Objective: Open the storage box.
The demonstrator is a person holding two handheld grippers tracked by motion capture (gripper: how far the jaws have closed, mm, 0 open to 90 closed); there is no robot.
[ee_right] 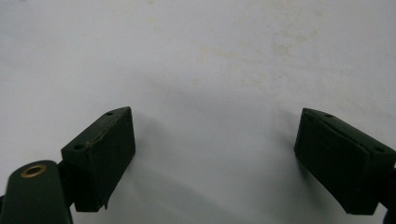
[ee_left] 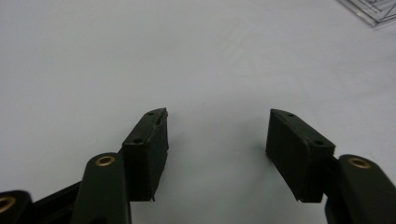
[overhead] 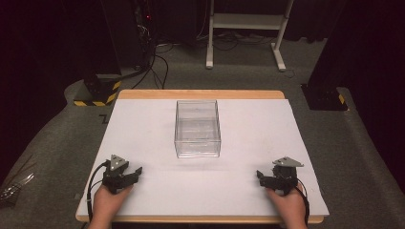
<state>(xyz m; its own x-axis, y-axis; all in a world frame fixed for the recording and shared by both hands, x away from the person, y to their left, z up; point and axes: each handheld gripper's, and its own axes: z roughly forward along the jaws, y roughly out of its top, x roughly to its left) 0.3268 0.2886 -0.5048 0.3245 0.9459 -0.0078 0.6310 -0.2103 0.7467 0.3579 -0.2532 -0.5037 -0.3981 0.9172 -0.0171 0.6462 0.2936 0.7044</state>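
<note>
Clear plastic is the material of the one thing on the table point(overhead: 143, 119): a transparent box point(overhead: 197, 128), open at the top and seemingly empty, standing upright on the white sheet that covers the wooden top. The box sits about midway across the table and toward its far half, with its long axis running away from the person, one short end facing the near edge. Taking the box as the landmark, the left claw point(overhead: 136, 172) lies on the near side of it and off to the left, and the right claw point(overhead: 260, 175) lies on the near side and off to the right; both are well apart from it, resting low over the sheet close to the near edge. In the high view the left claw looks somewhat nearer to the box than the right one, though the difference is slight. Each claw points inward, so the box lies ahead and to the inner side of both. The left claw point(ee_left: 217, 130) is spread wide with nothing between its jaws but bare sheet, and a corner of the box point(ee_left: 373, 11) shows at the upper right of the left gripper view. The right claw point(ee_right: 215, 140) is likewise spread wide and empty over faintly stained sheet.
</note>
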